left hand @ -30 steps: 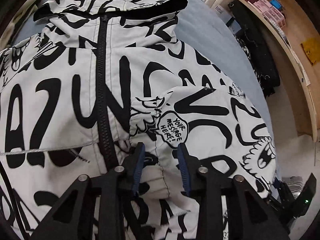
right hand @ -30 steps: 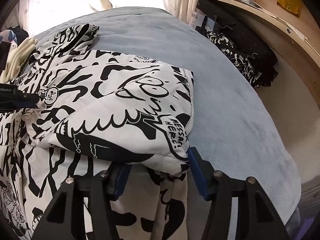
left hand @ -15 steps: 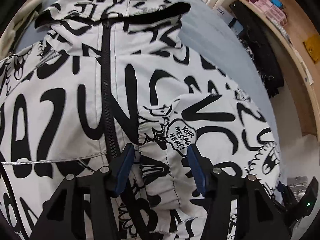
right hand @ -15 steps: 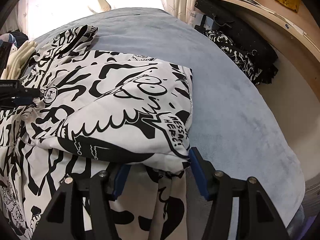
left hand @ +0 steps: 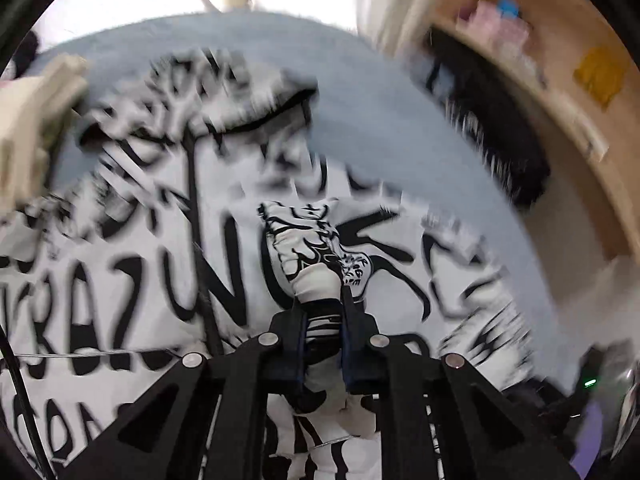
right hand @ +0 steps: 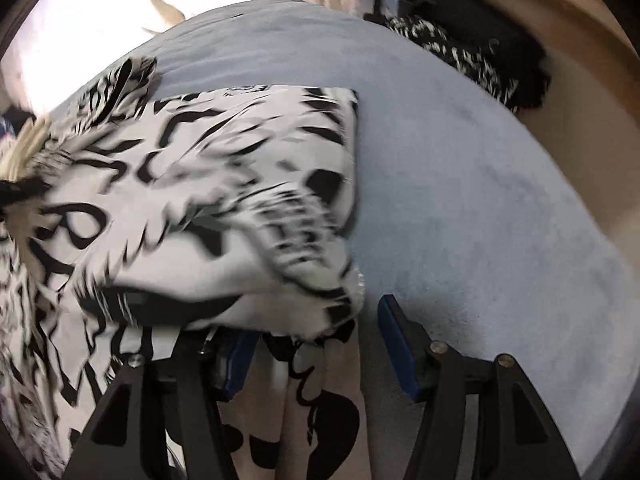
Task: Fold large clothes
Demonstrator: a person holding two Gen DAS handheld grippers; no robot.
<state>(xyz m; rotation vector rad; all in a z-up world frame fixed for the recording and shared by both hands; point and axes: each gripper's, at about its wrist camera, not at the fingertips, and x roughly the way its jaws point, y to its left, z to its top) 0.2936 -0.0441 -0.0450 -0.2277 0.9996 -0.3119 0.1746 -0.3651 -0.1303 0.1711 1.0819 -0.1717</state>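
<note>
A white hooded jacket with black graffiti print (left hand: 132,264) lies zipper-up on a blue-grey bed (left hand: 360,120). My left gripper (left hand: 323,312) is shut on a bunched fold of the jacket's sleeve (left hand: 308,248) and lifts it off the jacket front. In the right wrist view the folded sleeve part of the jacket (right hand: 224,200) lies in front of my right gripper (right hand: 316,340), which is open, its jaws wide apart at the fabric's near edge, holding nothing. Both views are motion-blurred.
A wooden shelf (left hand: 560,92) with small boxes runs along the right. Dark clothes (right hand: 472,52) are piled between bed and shelf. Cream fabric (left hand: 28,128) lies at the bed's left edge. Bare bed (right hand: 460,200) lies to the right of the jacket.
My left gripper has closed from open onto the sleeve fold and raised it. The right gripper has stayed open and shifted slightly; both views now blur from motion.
</note>
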